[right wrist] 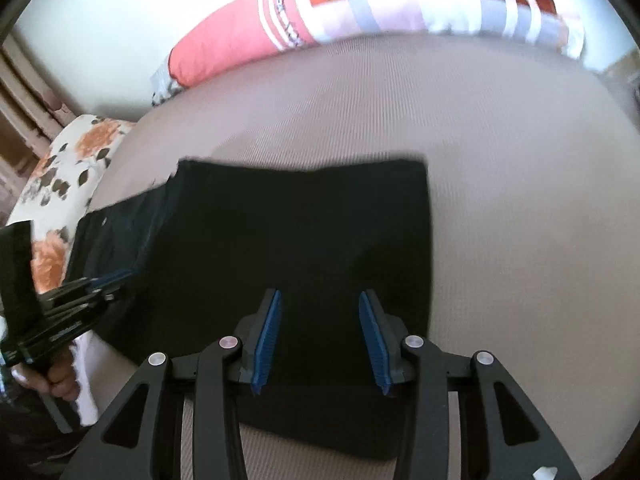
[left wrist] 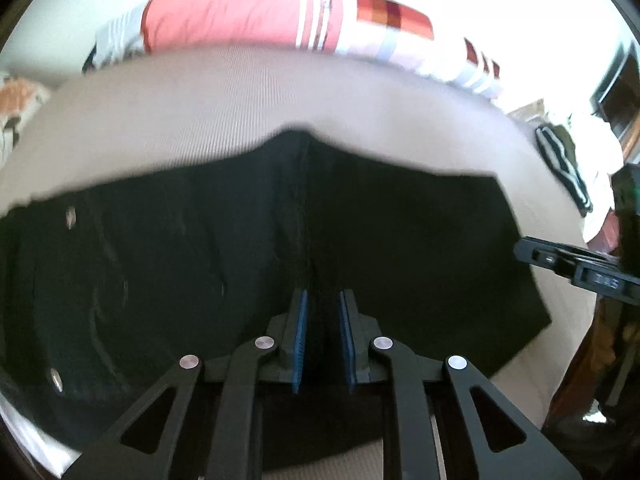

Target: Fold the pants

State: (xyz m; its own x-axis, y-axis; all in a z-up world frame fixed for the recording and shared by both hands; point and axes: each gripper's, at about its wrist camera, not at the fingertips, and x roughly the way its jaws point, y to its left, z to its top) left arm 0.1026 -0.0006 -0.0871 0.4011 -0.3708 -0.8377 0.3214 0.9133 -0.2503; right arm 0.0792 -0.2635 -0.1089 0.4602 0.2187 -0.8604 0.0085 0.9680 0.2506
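The black pants (left wrist: 224, 248) lie folded flat on the beige bed cover (left wrist: 224, 108); they also show in the right wrist view (right wrist: 288, 232). My left gripper (left wrist: 323, 300) hovers over the pants with its blue pads a narrow gap apart, and I cannot tell whether cloth lies between them. It also shows at the left edge of the right wrist view (right wrist: 108, 280). My right gripper (right wrist: 319, 300) is open and empty over the pants' near right part; its body shows at the right edge of the left wrist view (left wrist: 576, 264).
A pink and checked pillow (right wrist: 304, 20) lies along the far edge of the bed. A floral cushion (right wrist: 68, 168) lies at the left. Striped dark clothing (left wrist: 564, 164) lies at the right edge.
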